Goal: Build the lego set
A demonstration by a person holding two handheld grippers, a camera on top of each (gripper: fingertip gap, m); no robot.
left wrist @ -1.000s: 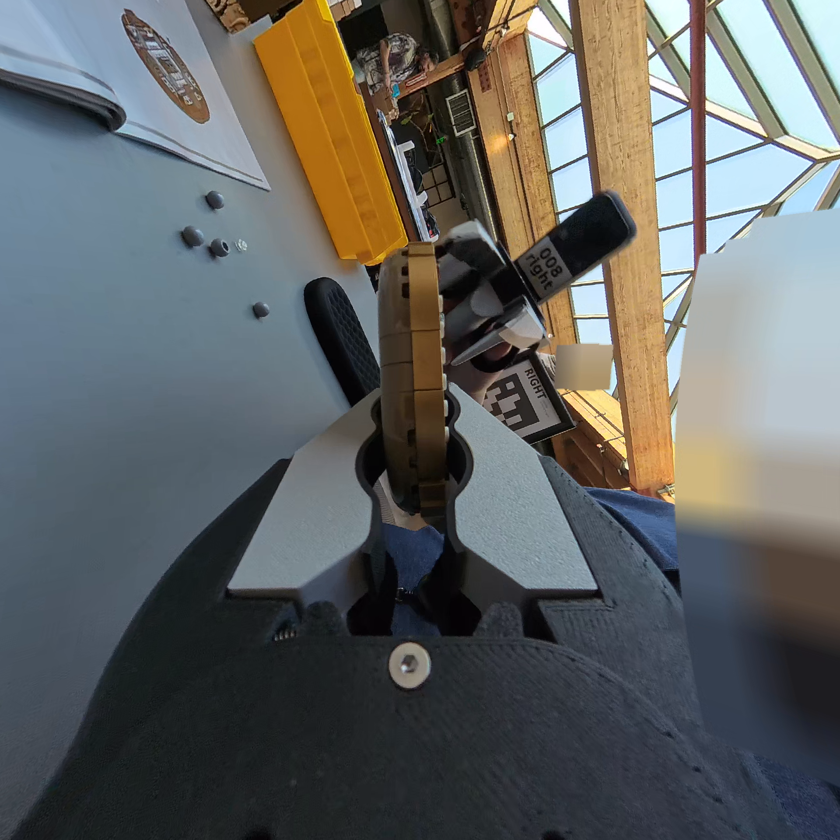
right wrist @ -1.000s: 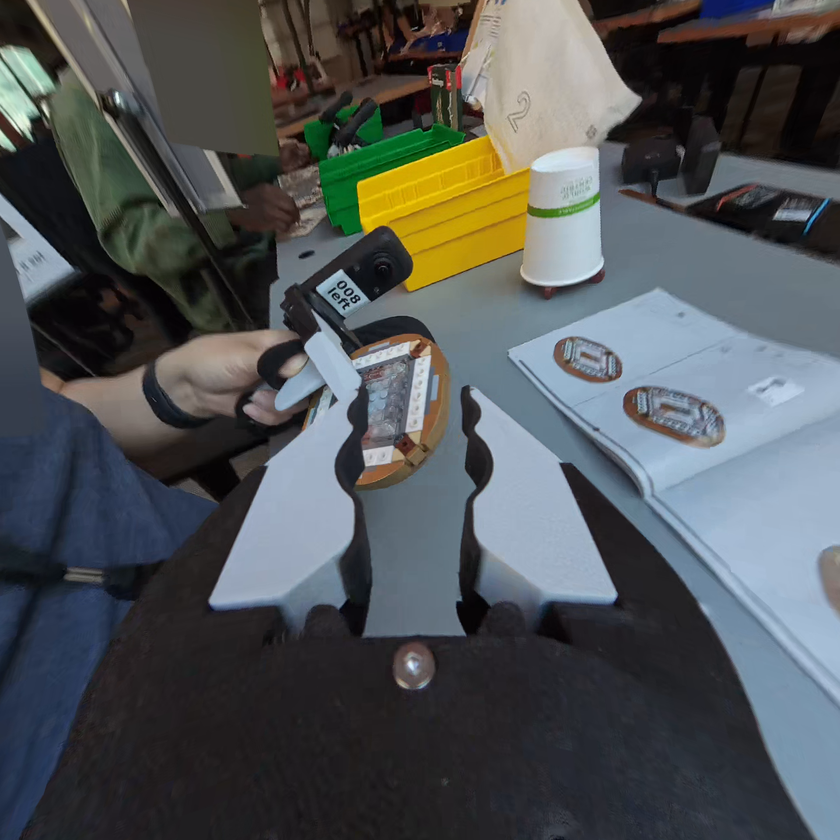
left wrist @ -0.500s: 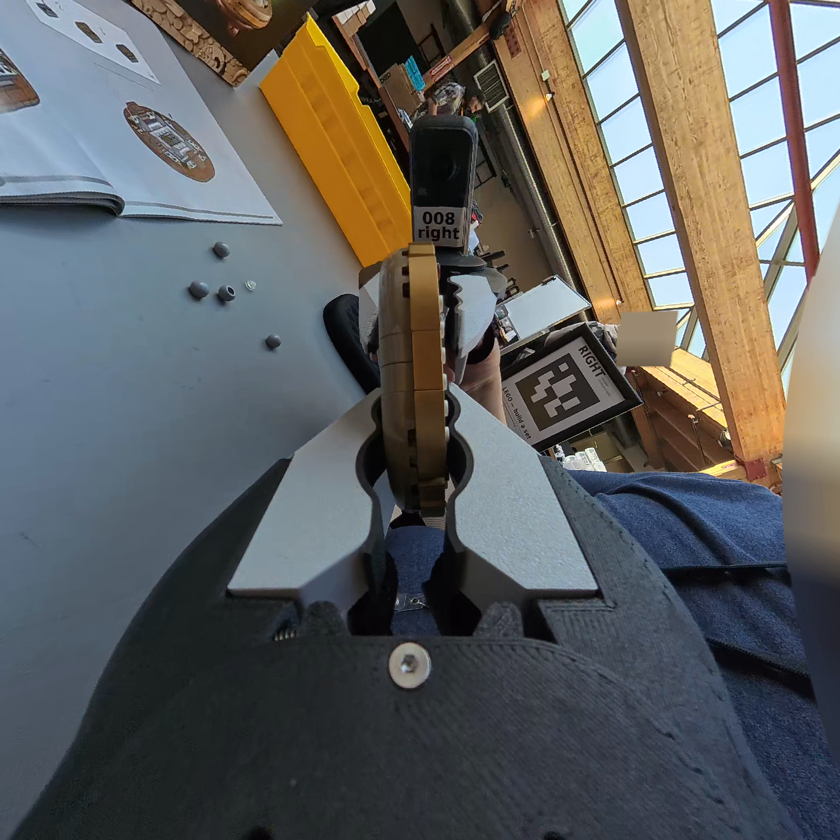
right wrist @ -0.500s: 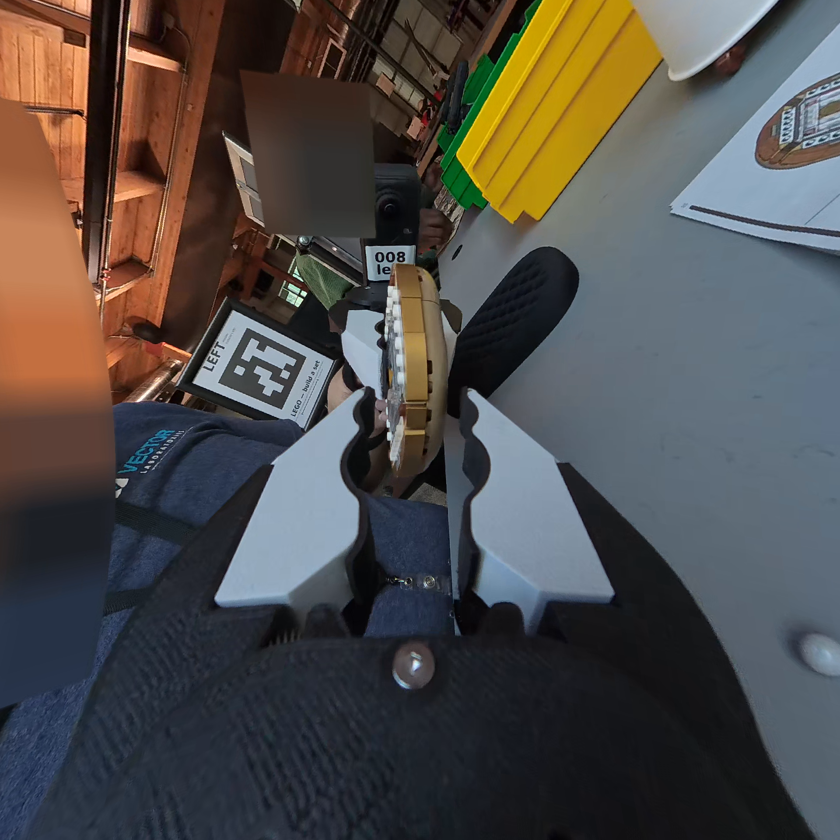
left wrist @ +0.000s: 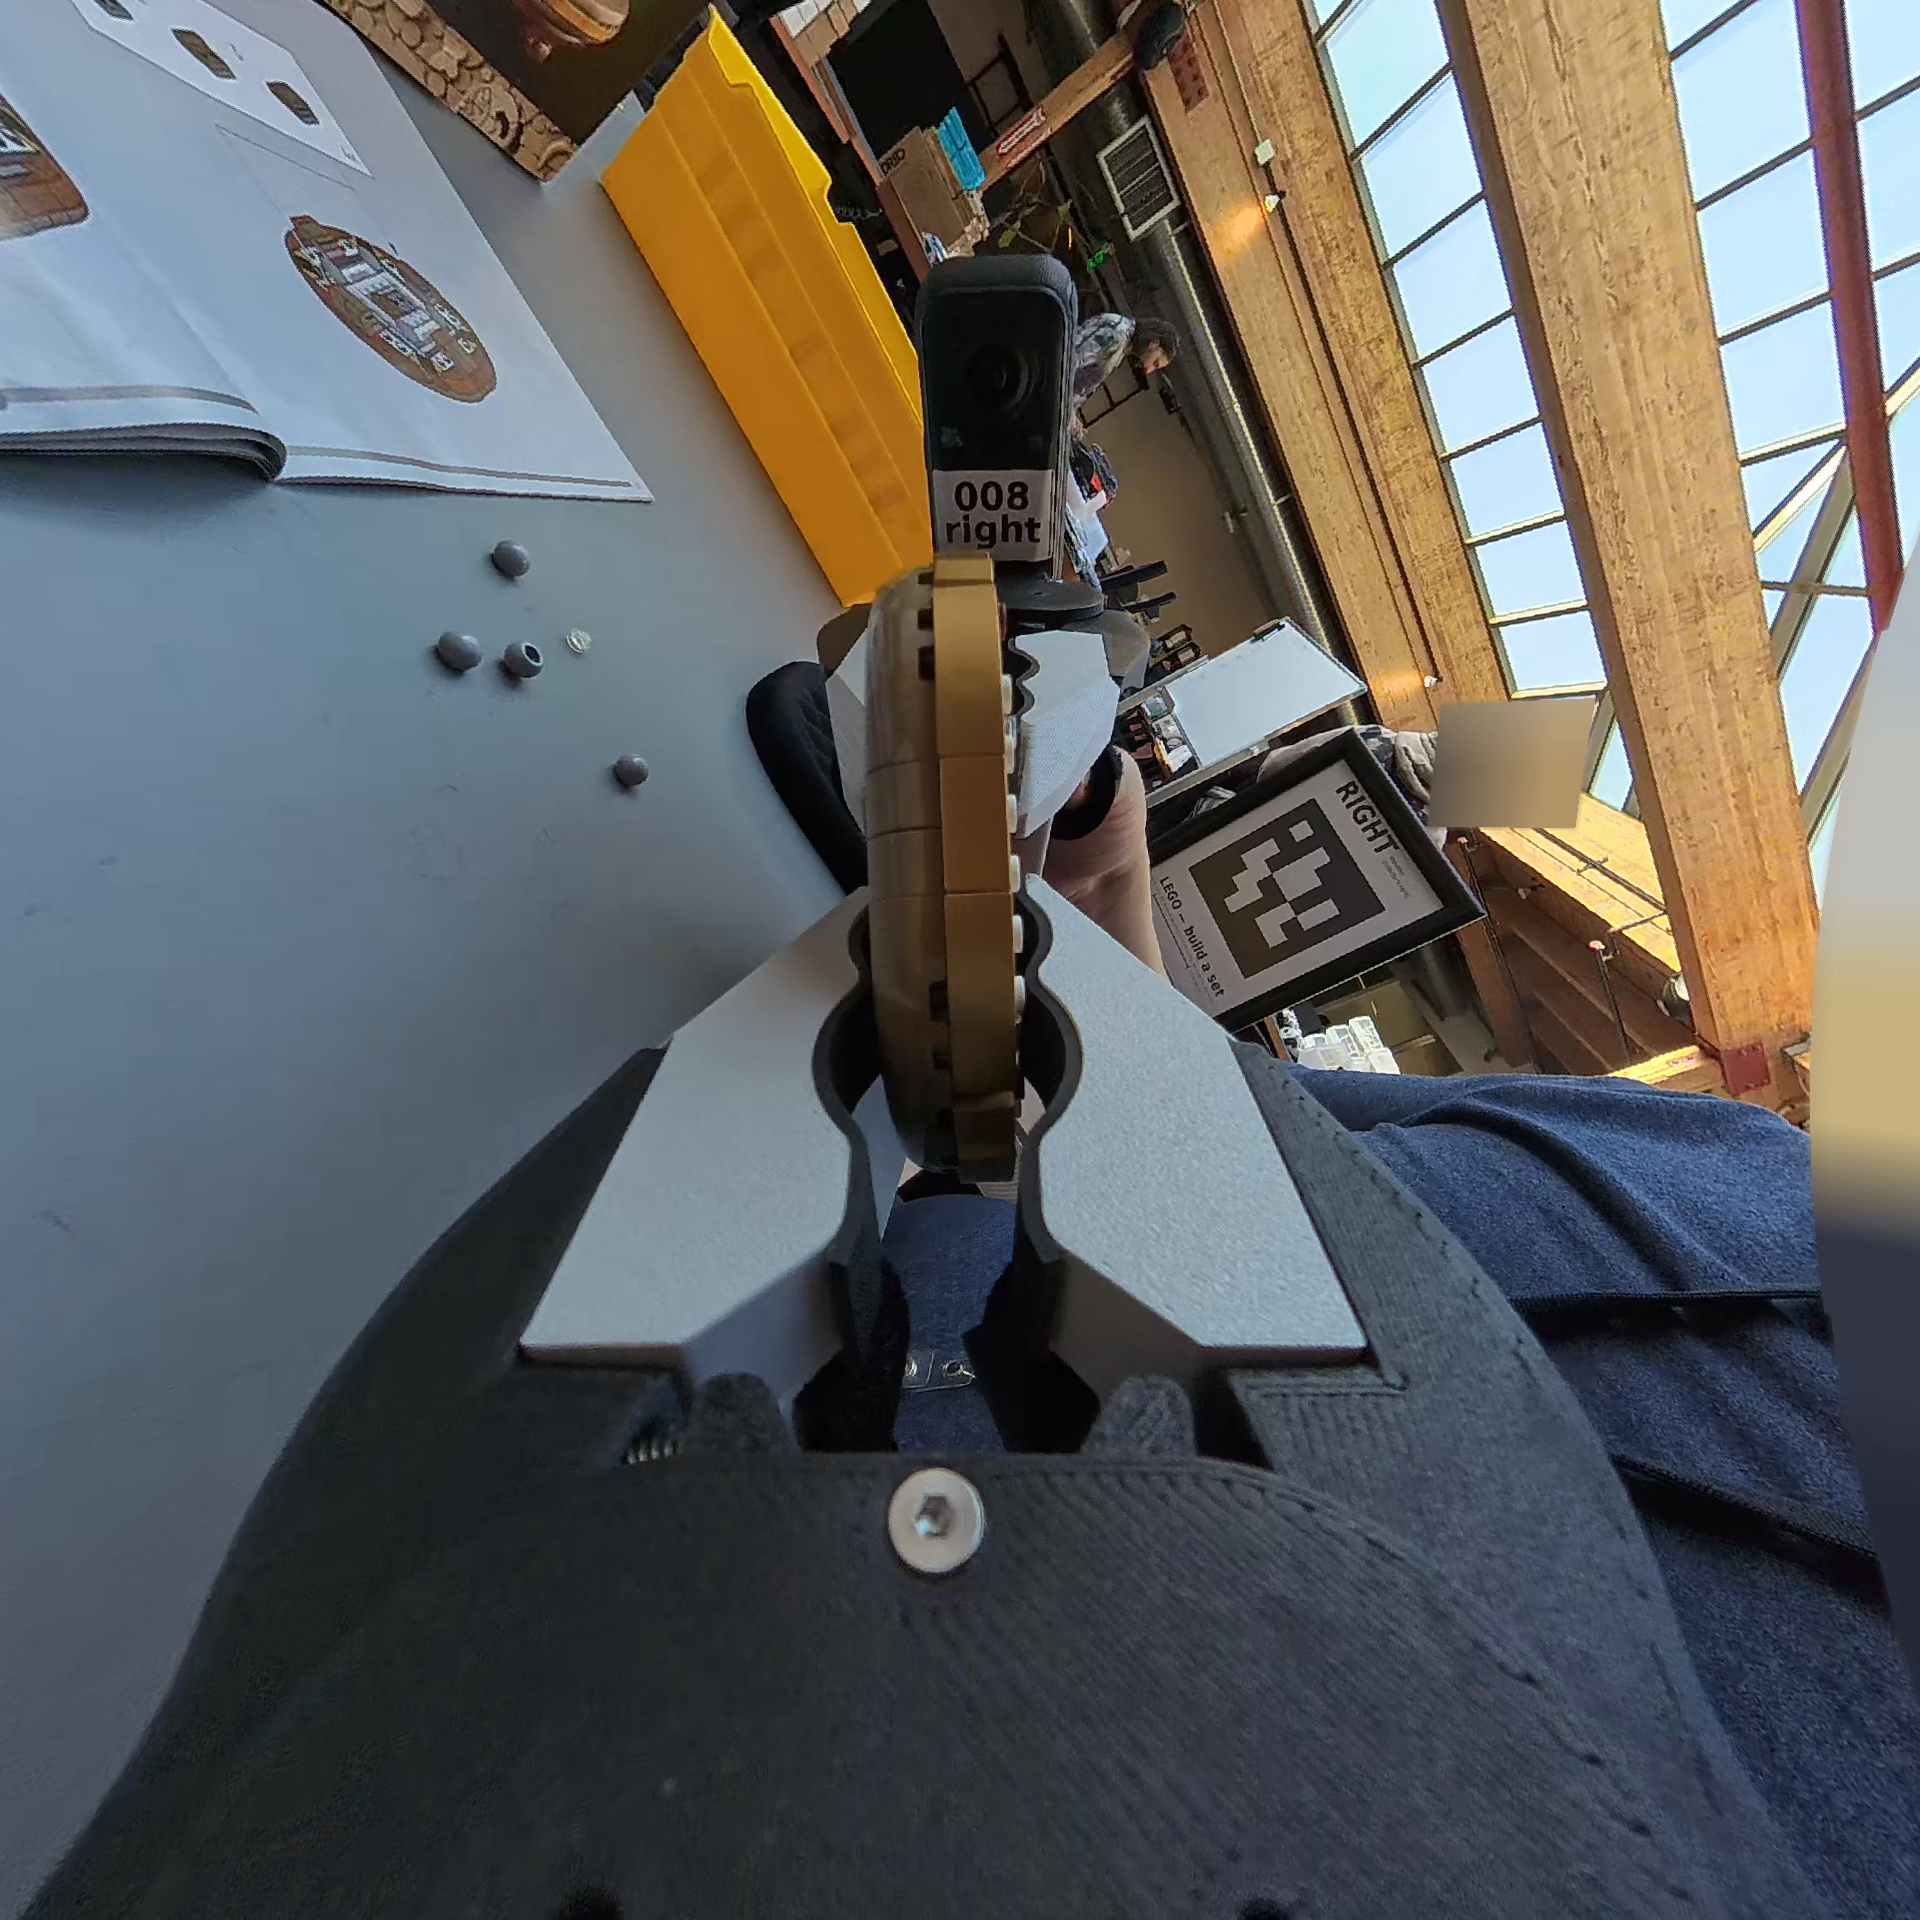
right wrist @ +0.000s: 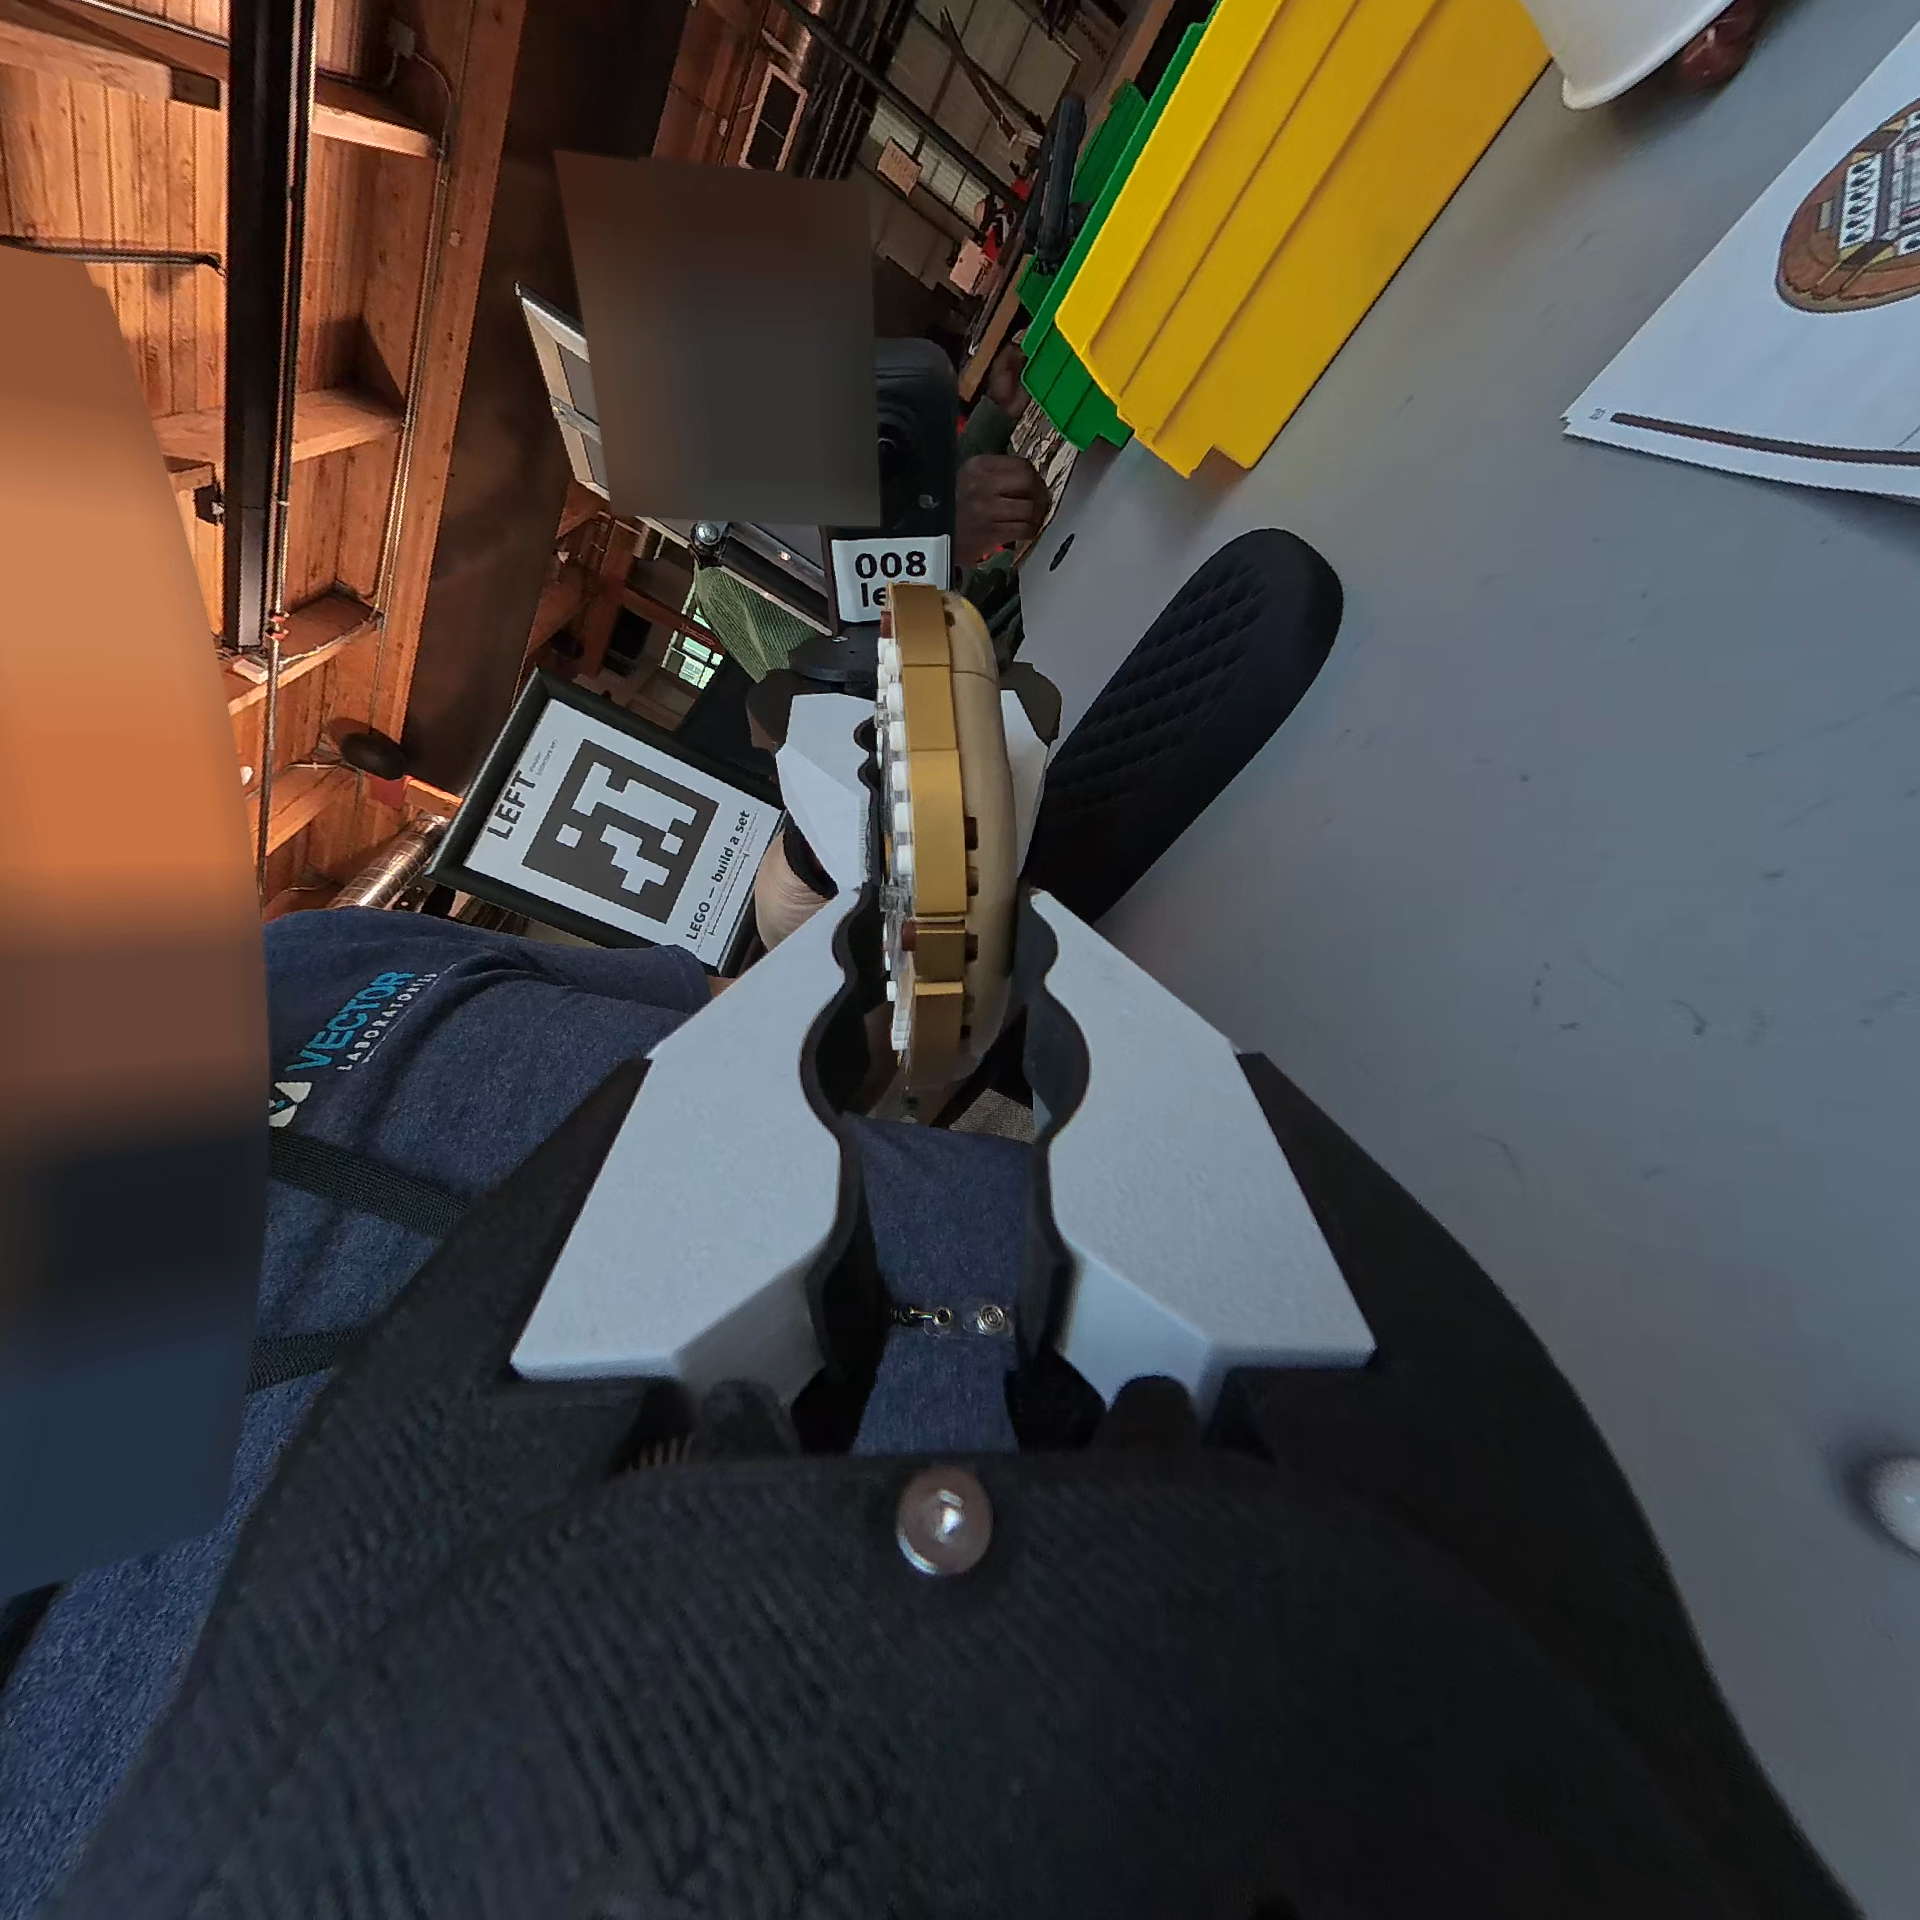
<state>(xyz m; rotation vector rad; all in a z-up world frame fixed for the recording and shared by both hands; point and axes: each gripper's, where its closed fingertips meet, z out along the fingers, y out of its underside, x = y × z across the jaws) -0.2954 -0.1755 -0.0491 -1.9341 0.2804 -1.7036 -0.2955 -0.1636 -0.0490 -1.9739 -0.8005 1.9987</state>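
A round gold and tan lego disc (left wrist: pixel 940 852) with white studs on one face is held edge-on off the table's front edge, above a person's lap. My left gripper (left wrist: pixel 940 914) is shut on its near rim. In the right wrist view the same disc (right wrist: pixel 940 810) sits between my right gripper's (right wrist: pixel 940 904) fingers, which press on both faces of its opposite rim. Each gripper shows in the other's view, the right gripper (left wrist: pixel 956 707) and the left gripper (right wrist: pixel 914 727), facing each other across the disc.
On the grey table (left wrist: pixel 260 987) lie an open instruction booklet (left wrist: pixel 312 312), several small grey round pieces (left wrist: pixel 499 644) and a yellow bin (left wrist: pixel 769 291). A green bin (right wrist: pixel 1070 343) stands behind it. A black mesh pad (right wrist: pixel 1164 727) sits at the table edge. A white piece (right wrist: pixel 1891 1496) lies nearby. Left and right tips are no more than a few centimetres apart.
My right gripper has turned on its side, moved onto the disc's far rim and closed on it. My left gripper kept holding the disc and tilted slightly.
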